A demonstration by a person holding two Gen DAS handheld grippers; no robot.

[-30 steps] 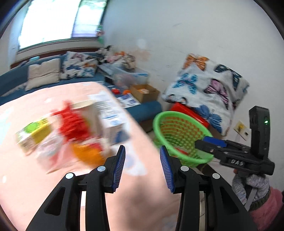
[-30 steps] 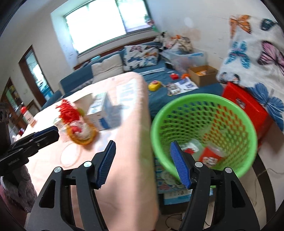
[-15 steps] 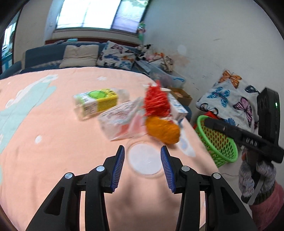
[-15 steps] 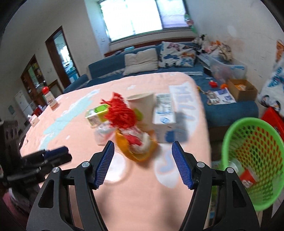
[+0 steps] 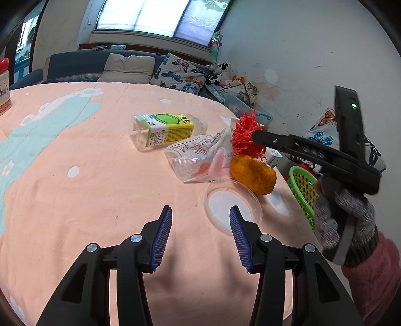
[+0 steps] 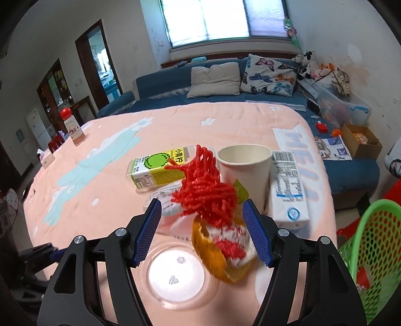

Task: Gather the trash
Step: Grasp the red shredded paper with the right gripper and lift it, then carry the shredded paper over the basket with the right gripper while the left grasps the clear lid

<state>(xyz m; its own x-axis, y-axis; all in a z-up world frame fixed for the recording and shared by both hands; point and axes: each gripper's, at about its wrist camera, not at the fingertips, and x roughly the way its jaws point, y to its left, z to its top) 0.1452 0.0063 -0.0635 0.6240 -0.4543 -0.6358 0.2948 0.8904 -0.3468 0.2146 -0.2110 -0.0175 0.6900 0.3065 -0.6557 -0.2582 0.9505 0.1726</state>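
Trash heap, table's right edge: your right gripper (image 6: 201, 232) spread around red mesh netting (image 6: 206, 194) for pickup; left gripper (image 5: 200, 237) opening, empty, near clear lid (image 5: 231, 207).

Probably a home living room: blue sofa (image 6: 225, 97) with cushions (image 6: 215, 79), soft toys (image 6: 315, 66), window (image 6: 223, 18)

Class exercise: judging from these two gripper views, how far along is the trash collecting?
Done: some wrappers already lie in the green basket. In hand: nothing; the left hand-held gripper, jaws opening, and the right hand-held gripper are empty. Left: bottle, red netting, paper cup, carton, clear lid.
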